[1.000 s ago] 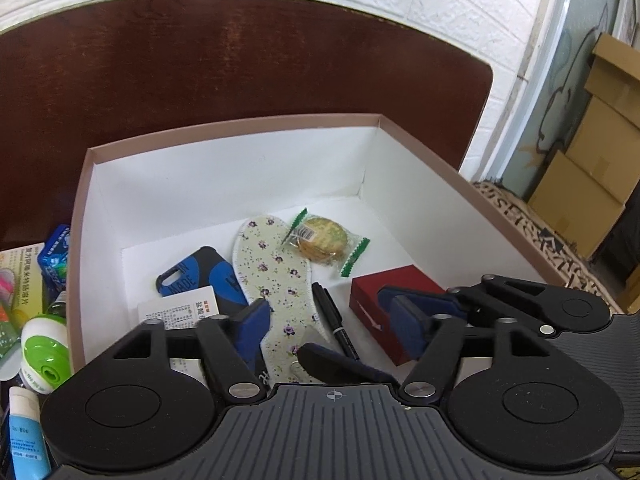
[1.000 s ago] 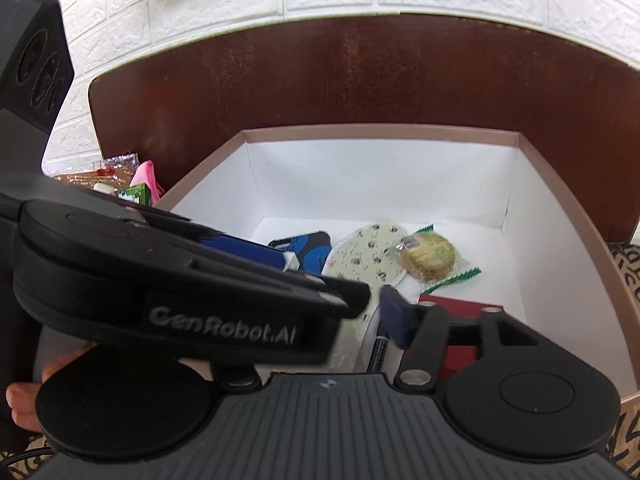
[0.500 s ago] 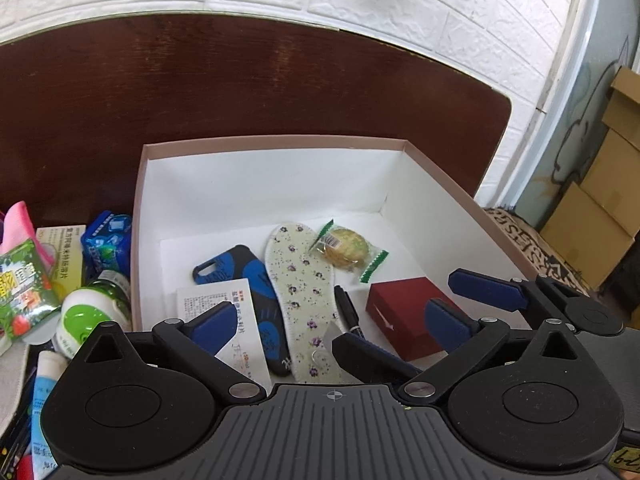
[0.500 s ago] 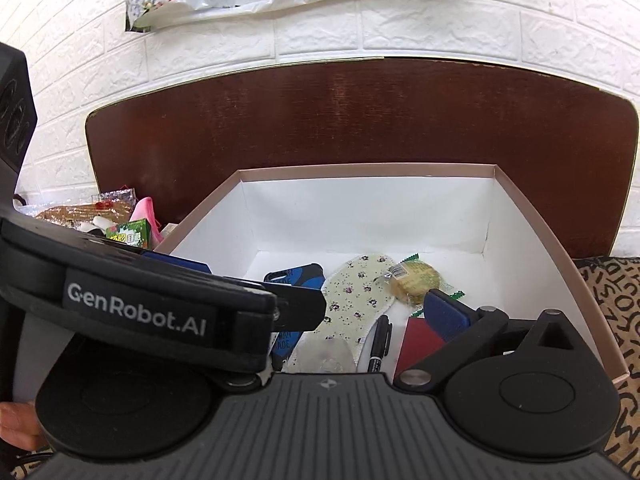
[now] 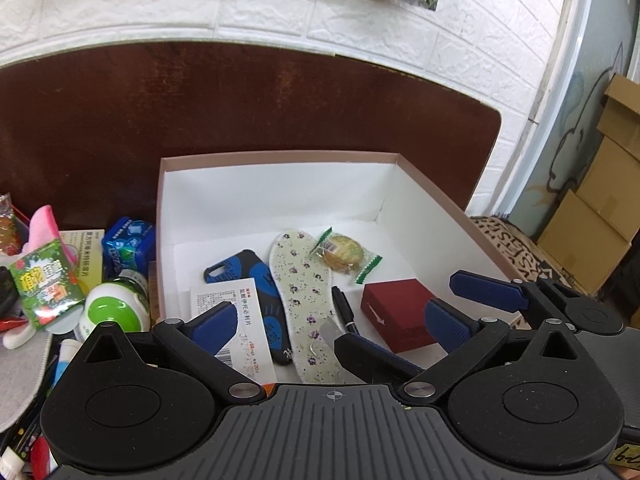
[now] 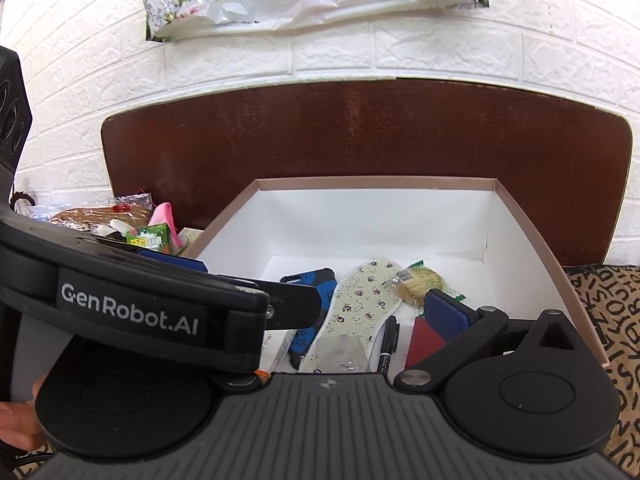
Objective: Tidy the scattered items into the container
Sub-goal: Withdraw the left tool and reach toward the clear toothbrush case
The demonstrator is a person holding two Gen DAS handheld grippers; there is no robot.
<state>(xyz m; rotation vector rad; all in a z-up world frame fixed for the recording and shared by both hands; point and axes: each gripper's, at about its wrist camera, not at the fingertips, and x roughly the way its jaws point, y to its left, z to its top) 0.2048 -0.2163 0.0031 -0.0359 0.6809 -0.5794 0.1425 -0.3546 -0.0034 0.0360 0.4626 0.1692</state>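
The white-lined cardboard box (image 5: 280,156) (image 6: 376,179) holds a floral insole (image 5: 298,280) (image 6: 360,296), a wrapped cookie (image 5: 344,254) (image 6: 420,280), a red box (image 5: 396,312) (image 6: 426,340), a black marker (image 5: 344,308) (image 6: 390,340), a blue-black phone case (image 5: 240,268) and a white printed pack (image 5: 236,320). My left gripper (image 5: 328,326) hangs open over the box's near side, holding nothing. My right gripper (image 6: 326,316) is open and empty beside it; its left finger is hidden behind the left gripper's fingers (image 6: 296,304).
Left of the box lie scattered items: a green sachet (image 5: 44,280), a green-and-white round container (image 5: 114,310), a blue gum pack (image 5: 128,242), a pink item (image 5: 46,224) and a tube. Dark brown table beyond. Cardboard cartons (image 5: 600,200) stand at the right. A hand (image 6: 16,420) shows bottom left.
Both grippers' jaws have spread wide. Both have drawn back and up from the box, so more of the table, wall and left-hand clutter shows.
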